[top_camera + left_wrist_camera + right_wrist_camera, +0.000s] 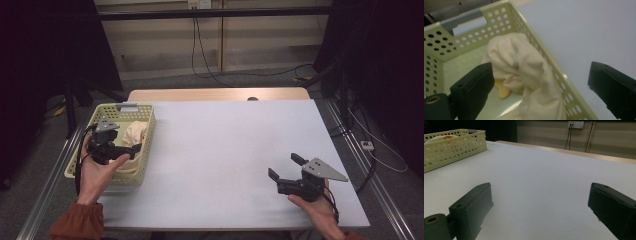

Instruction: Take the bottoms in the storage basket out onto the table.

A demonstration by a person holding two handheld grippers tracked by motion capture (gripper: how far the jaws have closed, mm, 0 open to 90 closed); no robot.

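Cream-coloured soft cloth (524,67) lies bunched inside a pale green plastic basket with perforated walls (145,145), which stands at the left edge of the white table top (225,150). The cloth leans against the basket wall nearest to the table's middle and rises a little over its rim. Under the cloth, in the left gripper view, a small yellow piece (503,92) lies on the basket floor; what it is I cannot tell. The left gripper (131,149) is held over the basket, its black jaws wide apart and holding nothing: one jaw is inside the basket just beside the cloth, the other is outside, above the table. The right gripper (284,167) is held low over the bare table near its front right corner, well apart from the basket, jaws also wide apart and holding nothing
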